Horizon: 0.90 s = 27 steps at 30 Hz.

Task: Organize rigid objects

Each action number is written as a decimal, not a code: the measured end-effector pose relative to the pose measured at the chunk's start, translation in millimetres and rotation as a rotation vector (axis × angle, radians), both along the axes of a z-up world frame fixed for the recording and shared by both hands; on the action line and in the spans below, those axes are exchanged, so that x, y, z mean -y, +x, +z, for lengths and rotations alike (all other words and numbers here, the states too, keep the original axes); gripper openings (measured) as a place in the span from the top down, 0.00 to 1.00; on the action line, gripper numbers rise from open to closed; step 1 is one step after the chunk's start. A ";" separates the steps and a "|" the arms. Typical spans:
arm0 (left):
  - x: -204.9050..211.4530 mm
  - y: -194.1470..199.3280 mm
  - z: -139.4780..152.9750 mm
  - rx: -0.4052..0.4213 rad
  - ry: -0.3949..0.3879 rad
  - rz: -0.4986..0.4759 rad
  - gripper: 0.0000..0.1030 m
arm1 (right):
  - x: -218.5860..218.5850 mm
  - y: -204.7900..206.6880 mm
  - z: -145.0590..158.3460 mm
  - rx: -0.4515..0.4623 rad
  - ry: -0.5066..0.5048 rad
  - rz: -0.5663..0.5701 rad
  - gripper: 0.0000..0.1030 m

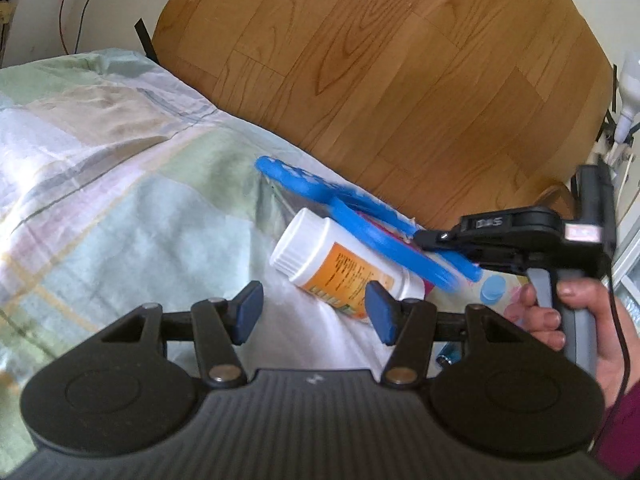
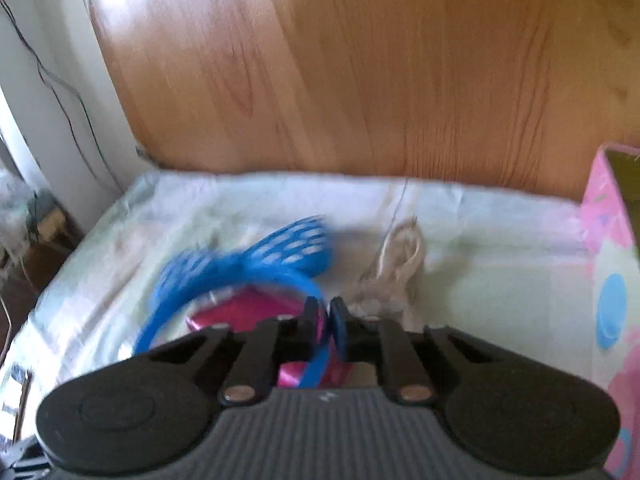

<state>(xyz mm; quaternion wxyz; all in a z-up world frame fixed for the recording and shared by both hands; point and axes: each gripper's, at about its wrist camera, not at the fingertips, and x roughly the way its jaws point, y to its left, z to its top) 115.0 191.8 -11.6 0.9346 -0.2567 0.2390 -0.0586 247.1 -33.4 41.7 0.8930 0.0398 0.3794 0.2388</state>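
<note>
While most items are seen loose on the pale checked bedsheet (image 1: pixel 120 168), little sorting appears done. At far right a pink printed cardboard box (image 2: pixel 608 248) is seen, probably the destination. A blue perforated plastic tool (image 1: pixel 372 220) is clamped by the right gripper (image 2: pixel 327 322). A white orange-labelled plastic bottle (image 1: pixel 340 268) is left lying before the left gripper (image 1: pixel 314 312), its jaws apart.
</note>
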 end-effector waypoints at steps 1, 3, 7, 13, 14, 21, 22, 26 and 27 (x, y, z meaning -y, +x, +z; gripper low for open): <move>-1.0 -0.7 0.2 0.006 -0.006 0.002 0.42 | 1.6 -9.5 4.4 0.044 0.008 0.003 0.91; -1.8 -4.0 2.4 0.034 -0.021 -0.002 0.42 | 3.1 -39.2 12.7 0.173 -0.054 0.003 0.91; 9.9 -16.2 10.5 0.117 -0.009 -0.084 0.32 | 18.2 -114.7 10.0 0.404 -0.152 0.008 0.92; 52.6 -25.1 12.8 0.083 0.138 -0.163 0.32 | 64.4 -178.6 -17.6 0.355 -0.090 -0.068 0.91; 59.3 -26.6 10.7 0.064 0.166 -0.166 0.32 | 72.0 -184.5 -21.9 0.328 -0.071 -0.081 0.91; 71.5 -44.3 6.1 0.015 0.251 -0.154 0.35 | 103.9 -203.1 -46.2 0.146 0.082 -0.059 0.74; 69.6 -48.6 5.3 0.010 0.245 -0.151 0.35 | 108.8 -203.5 -45.7 0.149 0.099 -0.072 0.69; 63.0 -62.1 0.4 -0.014 0.210 -0.131 0.34 | 122.5 -204.7 -46.3 0.151 0.153 -0.102 0.69; 60.7 -65.1 -0.1 -0.013 0.200 -0.123 0.34 | 123.2 -204.4 -47.6 0.146 0.160 -0.100 0.69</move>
